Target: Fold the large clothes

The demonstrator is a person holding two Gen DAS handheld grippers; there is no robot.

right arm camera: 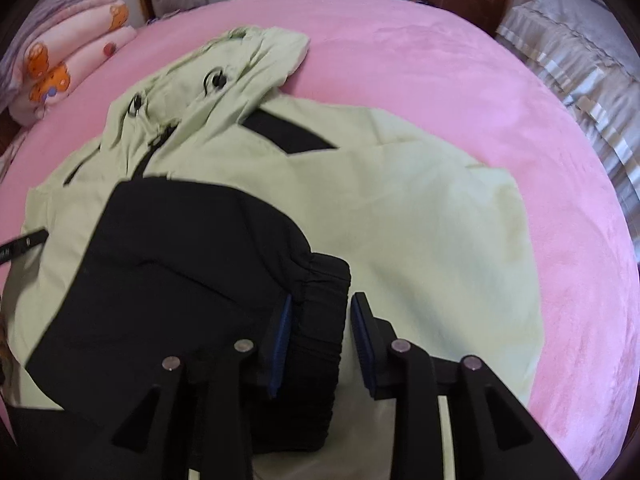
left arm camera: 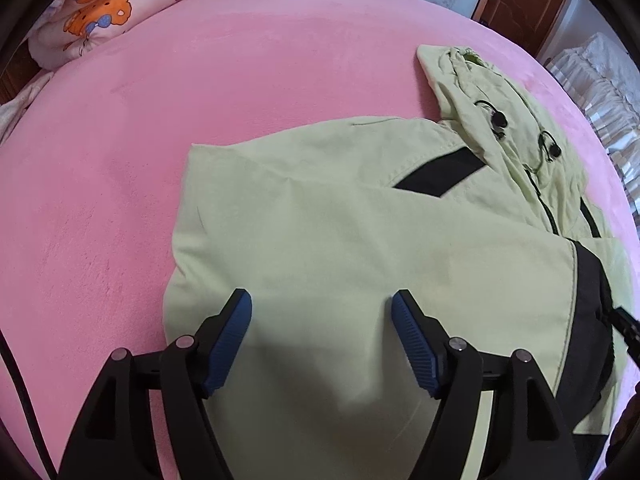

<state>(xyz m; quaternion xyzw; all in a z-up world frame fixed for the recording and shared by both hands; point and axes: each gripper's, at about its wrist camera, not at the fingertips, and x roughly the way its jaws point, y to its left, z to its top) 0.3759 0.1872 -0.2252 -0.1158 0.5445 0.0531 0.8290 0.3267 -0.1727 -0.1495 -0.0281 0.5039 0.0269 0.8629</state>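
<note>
A pale green hooded jacket (left arm camera: 340, 240) (right arm camera: 420, 220) with black panels lies spread on the pink bed, its hood (left arm camera: 480, 92) (right arm camera: 248, 64) at the far end. One sleeve with a black lower part (right arm camera: 180, 260) (left arm camera: 592, 320) is folded across the body. My left gripper (left arm camera: 321, 298) hovers open over the green cloth with nothing between its blue pads. My right gripper (right arm camera: 323, 299) is open around the black elastic cuff (right arm camera: 320, 328). The cuff lies against the left pad, and a narrow gap shows at the right pad.
The pink bed cover (left arm camera: 200, 100) (right arm camera: 520, 120) spreads wide around the jacket. A folded cartoon-print blanket (left arm camera: 100, 12) (right arm camera: 60, 68) sits at the far left corner. A second bed with a grey frilled cover (right arm camera: 580, 60) stands to the right, and a wooden door (left arm camera: 524, 0) is behind.
</note>
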